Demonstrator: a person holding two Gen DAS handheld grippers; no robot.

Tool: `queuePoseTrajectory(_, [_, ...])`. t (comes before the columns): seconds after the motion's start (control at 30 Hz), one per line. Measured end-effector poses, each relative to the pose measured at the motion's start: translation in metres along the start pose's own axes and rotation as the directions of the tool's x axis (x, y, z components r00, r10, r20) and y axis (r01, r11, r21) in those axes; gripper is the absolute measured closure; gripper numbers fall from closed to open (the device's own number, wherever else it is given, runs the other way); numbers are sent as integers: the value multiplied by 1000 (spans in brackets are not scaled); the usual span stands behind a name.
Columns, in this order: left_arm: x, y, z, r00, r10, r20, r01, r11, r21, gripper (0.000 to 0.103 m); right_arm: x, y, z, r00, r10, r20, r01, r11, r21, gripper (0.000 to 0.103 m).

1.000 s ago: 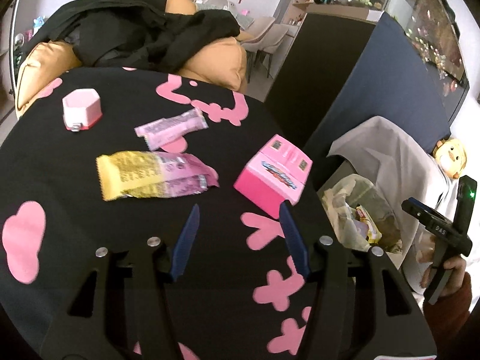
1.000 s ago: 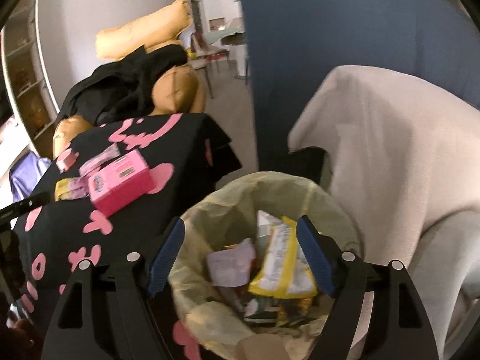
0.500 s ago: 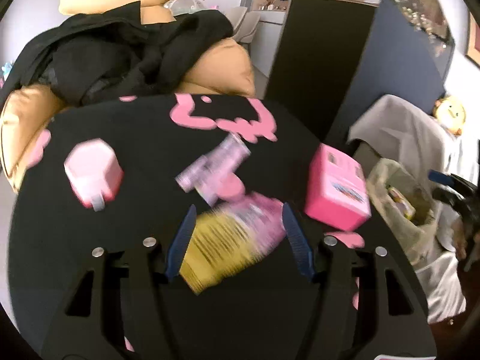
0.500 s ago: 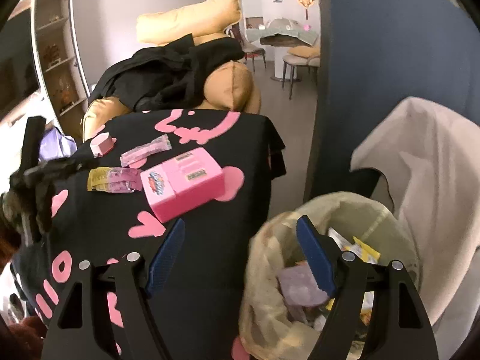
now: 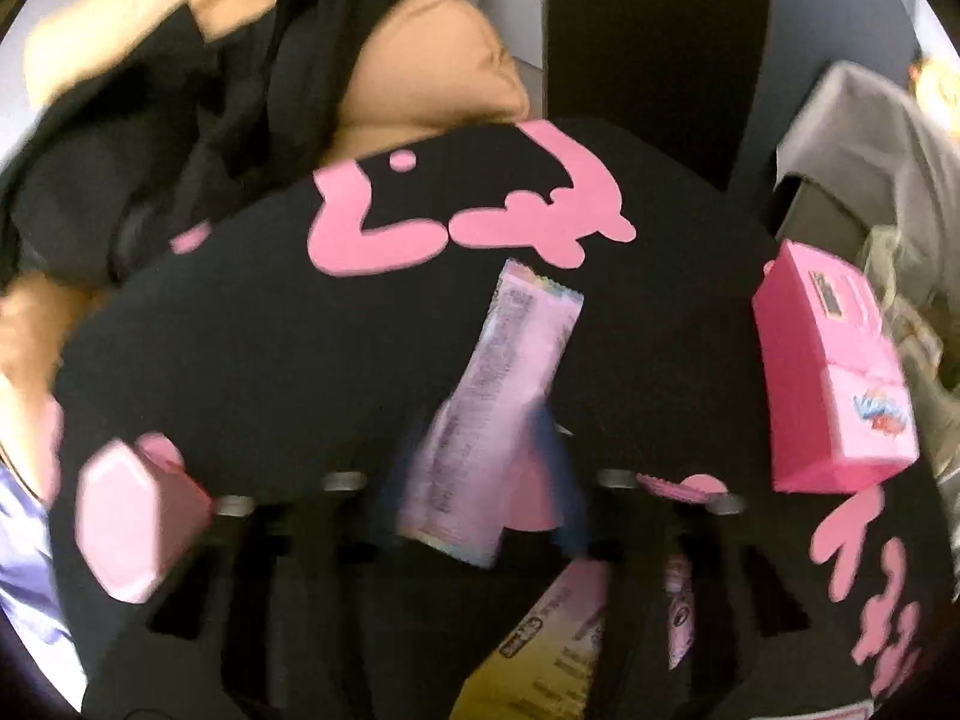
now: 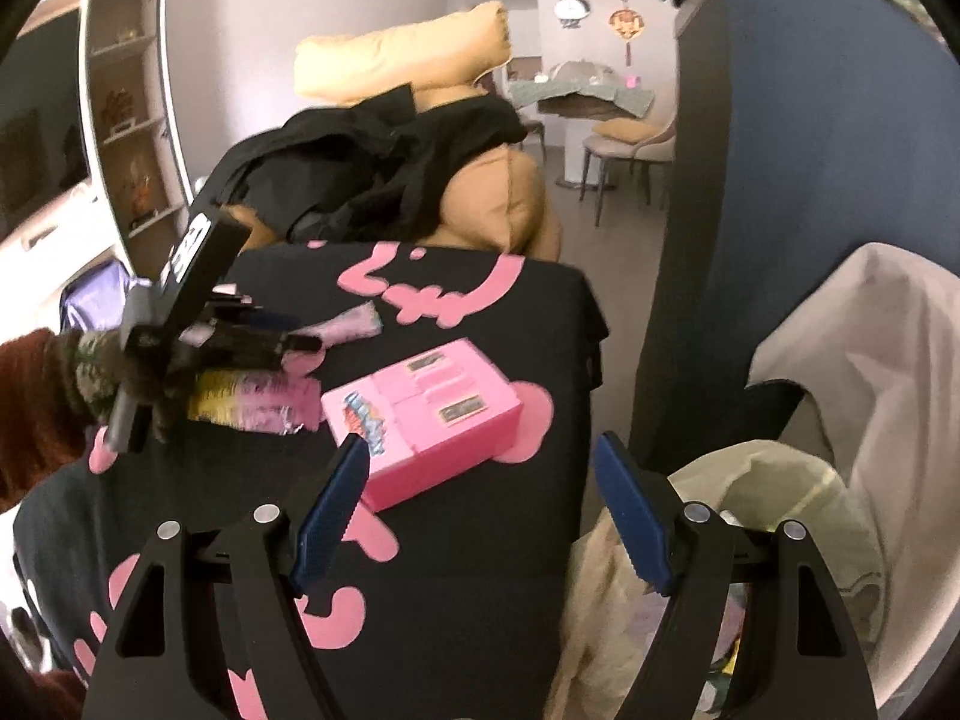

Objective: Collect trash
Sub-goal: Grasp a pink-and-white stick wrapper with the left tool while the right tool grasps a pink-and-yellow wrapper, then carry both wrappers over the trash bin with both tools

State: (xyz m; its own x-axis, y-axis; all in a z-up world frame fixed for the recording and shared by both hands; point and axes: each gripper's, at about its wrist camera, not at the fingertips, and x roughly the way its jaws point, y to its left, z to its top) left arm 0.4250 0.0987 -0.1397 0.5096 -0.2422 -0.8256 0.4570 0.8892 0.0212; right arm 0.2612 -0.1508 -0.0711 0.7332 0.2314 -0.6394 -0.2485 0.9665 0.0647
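Observation:
A long lilac snack wrapper [image 5: 504, 396] lies on the black cloth with pink shapes [image 5: 300, 360]. My left gripper [image 5: 480, 474] is blurred by motion, its blue fingers on either side of the wrapper's near end; I cannot tell if they grip it. A yellow-and-pink wrapper [image 5: 540, 648] lies under the gripper body; it also shows in the right wrist view [image 6: 252, 405]. My right gripper [image 6: 480, 516] is open and empty, over the table's right edge beside the lined trash bin [image 6: 720, 570]. The left gripper [image 6: 282, 339] shows there too, over the lilac wrapper [image 6: 354, 324].
A pink box [image 5: 834, 372] stands at the table's right edge, near the bin; it also shows in the right wrist view [image 6: 426, 414]. A small pink container [image 5: 132, 528] sits at the left. Tan cushions with black clothing [image 6: 384, 180] lie behind the table. A dark blue partition [image 6: 780, 180] stands at right.
My left gripper moved forward past the yellow-and-pink wrapper to the lilac wrapper and its fingers closed in. My right gripper swung left from over the bin toward the table edge.

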Motion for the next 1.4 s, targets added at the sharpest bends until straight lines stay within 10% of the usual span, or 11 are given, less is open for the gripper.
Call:
queuePoseTrajectory(0.13, [-19,17,-16,998,-56,11,57,988,-146,96,9,15,-4,1000,15,-28,-16,999,-37,30])
queuePoseTrajectory(0.47, [-103,21,-121,985,-166,38,168,912,-373,96,43,86,-5,981,165,-106,-169,985,-34,30])
queuePoseTrajectory(0.6, [-139,26,-157,997,5,77,27,909,-416,96,64,116,-7,964,224,-144,-219,974,52,30])
queuePoseTrajectory(0.77, [-173,41,-187,973,166,160,-56,841,-538,93,93,143,-2,964,230,-134,-203,961,190,30])
queuePoseTrajectory(1.13, [-185,48,-222,972,138,193,3,808,-589,93,140,172,4,973,109,-201,-78,985,154,30])
queuePoseTrajectory(1.4, [-190,47,-228,972,99,215,49,802,-595,93,121,172,-2,966,136,-221,-142,990,-12,76])
